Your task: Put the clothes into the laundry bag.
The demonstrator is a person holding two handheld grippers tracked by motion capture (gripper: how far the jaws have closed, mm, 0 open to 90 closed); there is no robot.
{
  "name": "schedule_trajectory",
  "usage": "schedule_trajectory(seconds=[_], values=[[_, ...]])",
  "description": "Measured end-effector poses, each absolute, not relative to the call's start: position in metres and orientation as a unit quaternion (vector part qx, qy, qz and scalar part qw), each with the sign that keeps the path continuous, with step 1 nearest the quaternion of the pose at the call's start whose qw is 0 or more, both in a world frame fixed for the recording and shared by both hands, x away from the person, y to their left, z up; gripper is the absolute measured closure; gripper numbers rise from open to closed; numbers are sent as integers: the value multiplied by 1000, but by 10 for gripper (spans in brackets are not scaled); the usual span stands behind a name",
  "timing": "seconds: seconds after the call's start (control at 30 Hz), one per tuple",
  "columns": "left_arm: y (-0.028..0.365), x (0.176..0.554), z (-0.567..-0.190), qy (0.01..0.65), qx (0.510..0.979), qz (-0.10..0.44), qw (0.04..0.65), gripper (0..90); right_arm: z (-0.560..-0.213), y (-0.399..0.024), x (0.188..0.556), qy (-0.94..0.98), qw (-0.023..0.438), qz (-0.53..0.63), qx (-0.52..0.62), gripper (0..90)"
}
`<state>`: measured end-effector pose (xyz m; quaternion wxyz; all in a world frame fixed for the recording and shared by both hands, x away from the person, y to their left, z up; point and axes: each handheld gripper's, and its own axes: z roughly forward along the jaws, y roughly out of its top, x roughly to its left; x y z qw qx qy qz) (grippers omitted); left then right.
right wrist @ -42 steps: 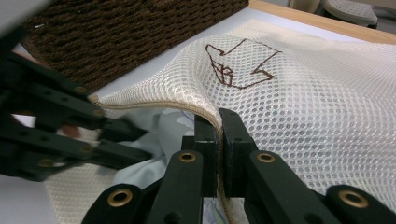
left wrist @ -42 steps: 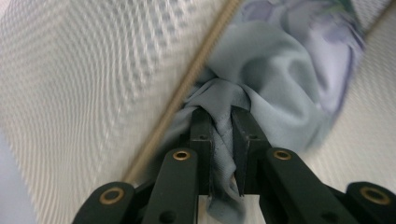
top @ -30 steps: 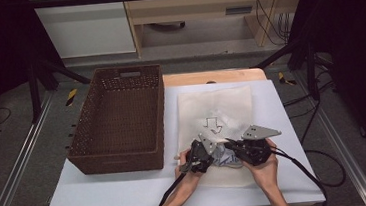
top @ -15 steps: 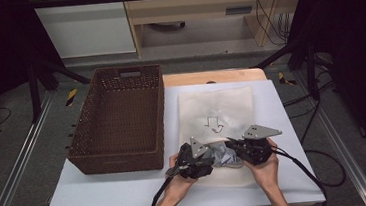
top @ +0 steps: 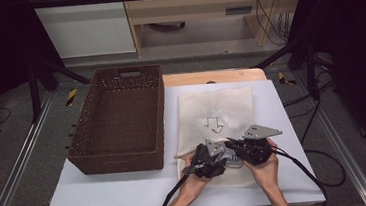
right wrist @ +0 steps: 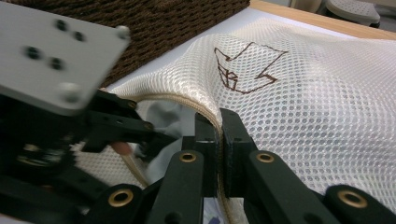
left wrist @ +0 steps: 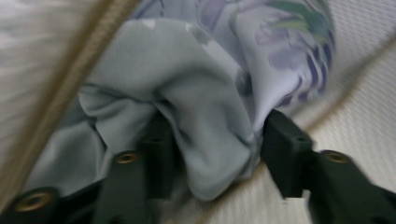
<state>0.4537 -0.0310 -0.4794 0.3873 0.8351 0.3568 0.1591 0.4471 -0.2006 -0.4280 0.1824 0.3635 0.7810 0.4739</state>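
A white mesh bag (top: 216,105) with a brown arrow mark lies flat on the white table (top: 104,195). My right gripper (top: 235,144) (right wrist: 219,135) is shut on the bag's beige zip edge (right wrist: 187,102) and lifts it at the near end. A pale grey-blue flowered cloth (left wrist: 210,116) (top: 232,157) sits bunched in the bag's mouth. My left gripper (top: 225,155) (left wrist: 219,144) has just been closing; a fold of that cloth fills the gap and touches both pads. In the right gripper view the left gripper (right wrist: 156,137) points at the opening.
A dark brown wicker basket (top: 121,113) (right wrist: 177,23) stands on the table just left of the bag. Black cables (top: 296,163) trail off the near right edge. A wooden board (top: 209,76) borders the table's far side.
The left gripper drew back to the left, then came right again to the bag's mouth with the cloth. The right gripper kept still on the bag's edge.
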Motion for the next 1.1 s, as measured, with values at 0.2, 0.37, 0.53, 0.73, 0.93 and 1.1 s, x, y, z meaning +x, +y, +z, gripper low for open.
schedule_trajectory(seconds=[0.2,0.37,0.53,0.73,0.93,1.1], values=[[-34,465,-480,385,807,194,404,707,-426,-201,446,780,178,480,361,877],[-35,478,-484,394,797,218,403,692,-426,-201,446,778,173,485,360,878],[-33,478,-483,371,818,189,398,555,-427,-202,446,779,176,482,359,877],[-10,453,-468,327,842,154,401,402,-428,-201,446,782,183,475,360,875],[22,446,-464,326,848,157,387,474,-428,-201,446,782,186,473,361,875],[27,451,-474,340,848,153,376,620,-429,-201,446,782,186,473,361,876]])
